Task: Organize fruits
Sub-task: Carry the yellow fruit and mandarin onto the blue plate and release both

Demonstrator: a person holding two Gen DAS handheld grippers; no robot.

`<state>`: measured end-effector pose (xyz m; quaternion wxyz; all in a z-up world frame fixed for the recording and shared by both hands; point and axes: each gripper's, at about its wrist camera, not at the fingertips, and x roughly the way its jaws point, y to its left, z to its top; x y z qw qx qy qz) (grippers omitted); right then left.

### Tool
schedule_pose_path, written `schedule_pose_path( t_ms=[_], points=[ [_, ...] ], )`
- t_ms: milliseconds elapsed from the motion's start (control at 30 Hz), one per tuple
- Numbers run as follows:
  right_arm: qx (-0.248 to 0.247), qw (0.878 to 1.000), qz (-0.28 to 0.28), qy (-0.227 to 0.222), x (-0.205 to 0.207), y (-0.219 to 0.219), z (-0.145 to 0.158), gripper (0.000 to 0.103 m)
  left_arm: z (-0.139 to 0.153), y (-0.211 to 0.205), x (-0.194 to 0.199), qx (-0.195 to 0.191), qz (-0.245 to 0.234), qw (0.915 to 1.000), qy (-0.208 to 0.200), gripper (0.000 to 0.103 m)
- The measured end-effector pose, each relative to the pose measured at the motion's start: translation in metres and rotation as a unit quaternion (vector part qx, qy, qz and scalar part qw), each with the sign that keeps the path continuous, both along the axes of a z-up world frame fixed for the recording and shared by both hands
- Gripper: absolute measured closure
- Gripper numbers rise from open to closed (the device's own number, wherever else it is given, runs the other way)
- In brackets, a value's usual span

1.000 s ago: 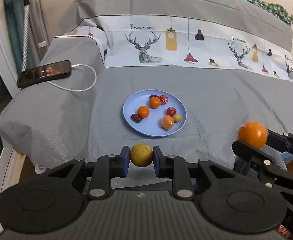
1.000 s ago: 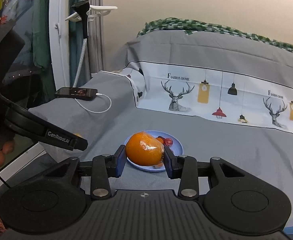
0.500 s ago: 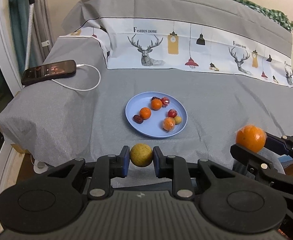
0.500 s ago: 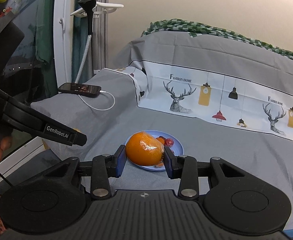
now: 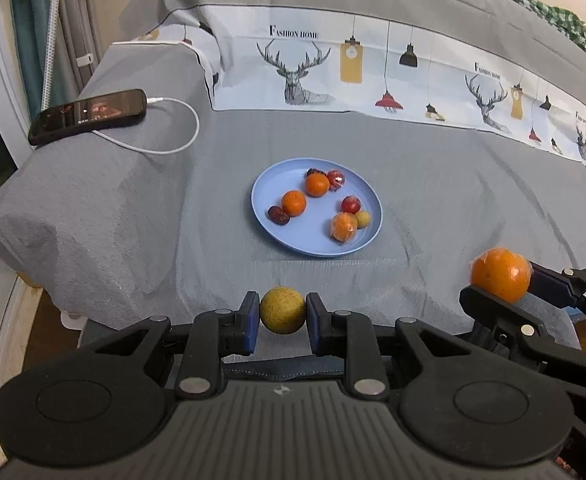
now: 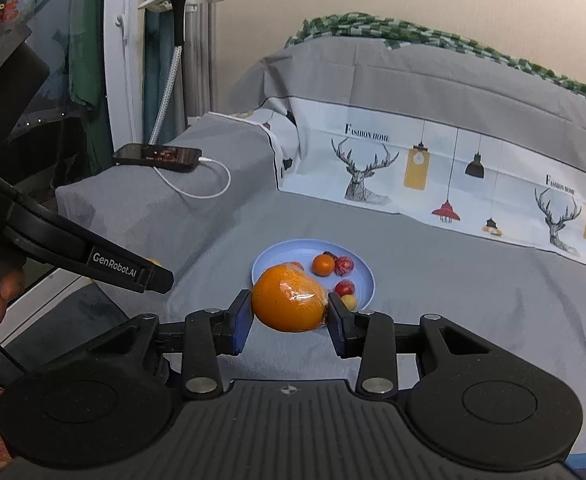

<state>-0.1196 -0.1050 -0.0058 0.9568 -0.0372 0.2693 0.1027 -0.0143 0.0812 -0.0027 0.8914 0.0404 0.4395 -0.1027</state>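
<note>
On blue plate (image 5: 367, 236): small fruits; left fingers (image 5: 249, 322) grip yellow fruit (image 5: 282, 310), right fingers (image 6: 241, 322) wrapped orange (image 6: 289, 303).

Lying on the raised left part of the grey bedsheet (image 5: 473, 184): a black phone (image 5: 88, 115), screen glowing, white charging cable (image 5: 173, 136) looping beside it. Running behind: a white band (image 5: 373, 80) printed with deer and lamps. Standing left: curtains (image 6: 161, 60).

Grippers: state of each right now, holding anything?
Left gripper: shut on the yellow-green round fruit.
Right gripper: shut on the plastic-wrapped orange.
</note>
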Motion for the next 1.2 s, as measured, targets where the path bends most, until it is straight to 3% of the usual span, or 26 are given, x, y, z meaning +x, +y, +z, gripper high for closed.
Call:
schedule_pose_path(
  t_ms=[567,1033,1200],
  points=[
    [0.005,0.998,-0.023,0.06,0.08,-0.007,-0.029,0.062,-0.015,-0.017,0.089,0.007,0.001,0.9996,0.026,0.076],
    [0.011,0.994,-0.046,0.093,0.171,-0.026,-0.071,0.062,-0.061,-0.053,0.185,0.02,-0.025,0.9973,0.065,0.076],
    [0.001,0.993,-0.046,0.107,0.203,-0.028,-0.094,0.062,-0.083,-0.069,0.22,0.044,-0.042,0.9959,0.067,0.076]
  ],
)
